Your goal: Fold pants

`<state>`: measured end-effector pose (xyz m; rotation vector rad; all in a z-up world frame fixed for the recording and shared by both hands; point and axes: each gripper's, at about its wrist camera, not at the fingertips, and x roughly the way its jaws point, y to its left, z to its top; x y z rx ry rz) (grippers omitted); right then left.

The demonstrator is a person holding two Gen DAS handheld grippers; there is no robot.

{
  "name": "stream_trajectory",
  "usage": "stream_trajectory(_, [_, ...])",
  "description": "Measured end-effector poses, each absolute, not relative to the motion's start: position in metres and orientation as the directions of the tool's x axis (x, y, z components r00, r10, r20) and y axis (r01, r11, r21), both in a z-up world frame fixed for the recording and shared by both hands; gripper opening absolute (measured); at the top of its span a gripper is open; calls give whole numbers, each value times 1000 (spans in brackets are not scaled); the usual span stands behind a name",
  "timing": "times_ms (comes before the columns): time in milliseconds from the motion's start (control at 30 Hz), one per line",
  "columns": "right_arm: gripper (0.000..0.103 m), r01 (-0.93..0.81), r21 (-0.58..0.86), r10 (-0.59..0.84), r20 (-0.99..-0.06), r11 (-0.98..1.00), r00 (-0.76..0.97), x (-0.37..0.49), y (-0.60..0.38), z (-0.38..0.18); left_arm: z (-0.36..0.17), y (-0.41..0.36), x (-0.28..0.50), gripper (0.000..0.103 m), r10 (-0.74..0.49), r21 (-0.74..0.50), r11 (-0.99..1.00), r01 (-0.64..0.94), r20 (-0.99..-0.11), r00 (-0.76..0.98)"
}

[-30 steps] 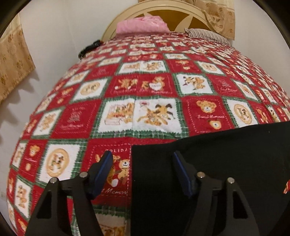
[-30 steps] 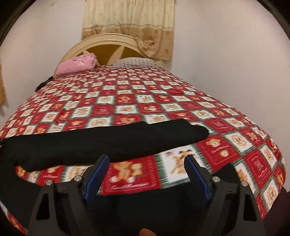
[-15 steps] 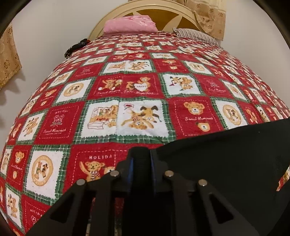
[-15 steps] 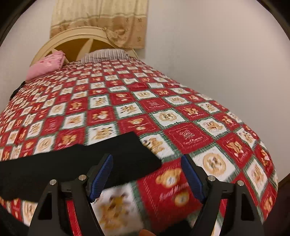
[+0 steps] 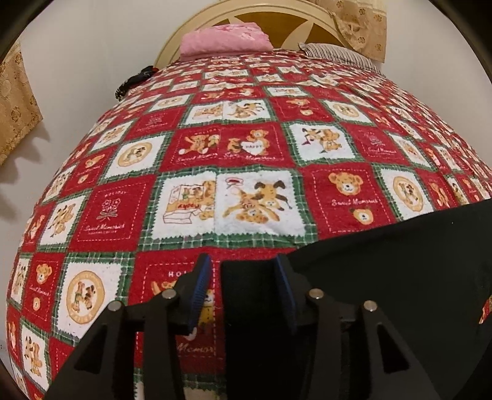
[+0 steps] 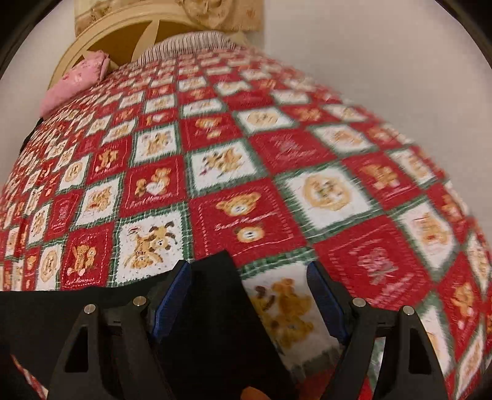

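Black pants (image 5: 384, 261) lie flat on the red patchwork quilt (image 5: 246, 154). In the left wrist view their near left corner stands up between the fingers of my left gripper (image 5: 243, 289). The jaws are opening: the right pad lies along the cloth, and quilt shows between the left pad and the cloth. In the blurred right wrist view the other end of the pants (image 6: 215, 307) reaches between the fingers of my right gripper (image 6: 249, 295). That gripper is open wide, the cloth beside its left pad and bare quilt (image 6: 246, 215) in front of its right one.
A pink pillow (image 5: 224, 40) and a striped pillow (image 5: 338, 55) lie at the cream headboard (image 5: 292, 18). A small dark object (image 5: 135, 81) sits at the bed's far left edge. White walls close in on both sides of the bed.
The left gripper closed on the pants' corner, then parted again without shifting. The right gripper swept right along the pants and lower, until their end lay between its fingers.
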<state>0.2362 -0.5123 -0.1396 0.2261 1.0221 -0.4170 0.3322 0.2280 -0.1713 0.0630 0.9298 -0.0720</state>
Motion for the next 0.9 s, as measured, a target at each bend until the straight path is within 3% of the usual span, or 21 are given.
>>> stream_trajectory(100, [79,412,19,-170,-892,911,418,246,-513,-151,-171,228,334,35,-76,-9,993,118,-813,578])
stream_trajectory(133, [72,404,16,-166,-897,915,411,248,-512,-153,-170,228,334,31,-95,-21,991,134,-813,575])
stream_trajectory(167, [62,393,4,-167,-901,919,401,250,-509,-157,-171,227,335,28,-88,-11,990,137,-817,569])
stream_trajectory(200, [39,383,-17,-177,-905,924,387,252,-507,-159,-170,225,336,21,-97,-8,988,157,-818,567])
stream_trajectory(233, [27,377,-13,-172,-904,926,391,253,-507,-160,-169,222,335,15,-111,-13,985,174,-815,569])
stream_trajectory(367, [5,364,-35,-206,-871,931,445,247,-496,-146,-158,218,329,13,-100,11,985,174,-783,614])
stream_trajectory(900, [5,307,6,-247,-583,952,774,139,-463,-59,-112,247,273,13,-217,-129,976,175,-589,778])
